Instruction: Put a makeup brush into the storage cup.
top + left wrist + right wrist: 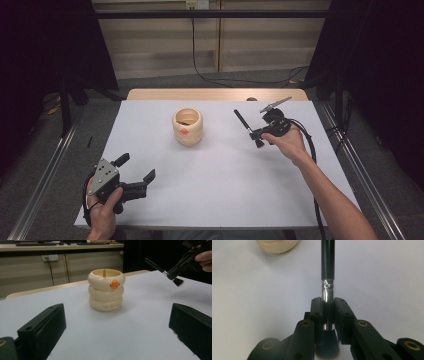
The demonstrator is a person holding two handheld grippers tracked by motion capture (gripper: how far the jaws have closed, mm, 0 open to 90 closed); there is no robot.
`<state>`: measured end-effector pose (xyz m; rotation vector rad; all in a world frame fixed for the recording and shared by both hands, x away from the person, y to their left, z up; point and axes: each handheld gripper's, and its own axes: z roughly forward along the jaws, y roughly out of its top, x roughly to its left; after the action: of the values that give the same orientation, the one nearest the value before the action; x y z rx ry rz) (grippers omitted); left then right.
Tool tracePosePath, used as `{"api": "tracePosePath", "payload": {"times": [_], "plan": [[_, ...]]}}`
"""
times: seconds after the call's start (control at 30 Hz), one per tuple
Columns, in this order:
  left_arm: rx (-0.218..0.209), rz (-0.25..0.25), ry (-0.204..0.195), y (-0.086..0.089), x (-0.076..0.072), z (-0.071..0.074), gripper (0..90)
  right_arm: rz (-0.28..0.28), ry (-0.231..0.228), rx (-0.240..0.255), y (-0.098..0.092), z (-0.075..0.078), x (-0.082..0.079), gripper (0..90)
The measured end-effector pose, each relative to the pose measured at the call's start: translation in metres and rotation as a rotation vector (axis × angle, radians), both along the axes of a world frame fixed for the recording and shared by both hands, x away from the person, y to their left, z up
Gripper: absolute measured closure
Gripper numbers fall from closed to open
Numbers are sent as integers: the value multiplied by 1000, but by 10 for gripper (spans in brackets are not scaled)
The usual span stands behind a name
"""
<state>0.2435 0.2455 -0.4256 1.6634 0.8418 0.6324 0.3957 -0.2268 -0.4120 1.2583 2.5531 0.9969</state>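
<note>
Step in hand: the right hand-held gripper point(259, 134) is carrying a makeup brush point(327, 277) above the white surface point(220, 195), clenched on its silver ferrule.
Brush position: handle pointing toward the cream ring-stacked holder point(187, 127), bristles hanging by the hand.
Left hand-held gripper point(136, 172): resting near the front edge, jaws spread, grasping nothing.
Next move: probably tipping the handle into the holder's open top, needing careful alignment over the rim.
</note>
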Motion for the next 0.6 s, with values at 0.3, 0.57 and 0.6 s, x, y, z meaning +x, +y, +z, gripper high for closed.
{"api": "tracePosePath", "payload": {"times": [0.3,0.57,0.6], "plan": [[0,2,1,0,0,0,9,-13,-72,74,-5,4,-7,775],[-3,11,2,0,-1,0,9,-11,-145,147,-13,5,-15,775],[-1,10,2,0,-1,0,10,-13,-155,154,-13,5,-16,775]]}}
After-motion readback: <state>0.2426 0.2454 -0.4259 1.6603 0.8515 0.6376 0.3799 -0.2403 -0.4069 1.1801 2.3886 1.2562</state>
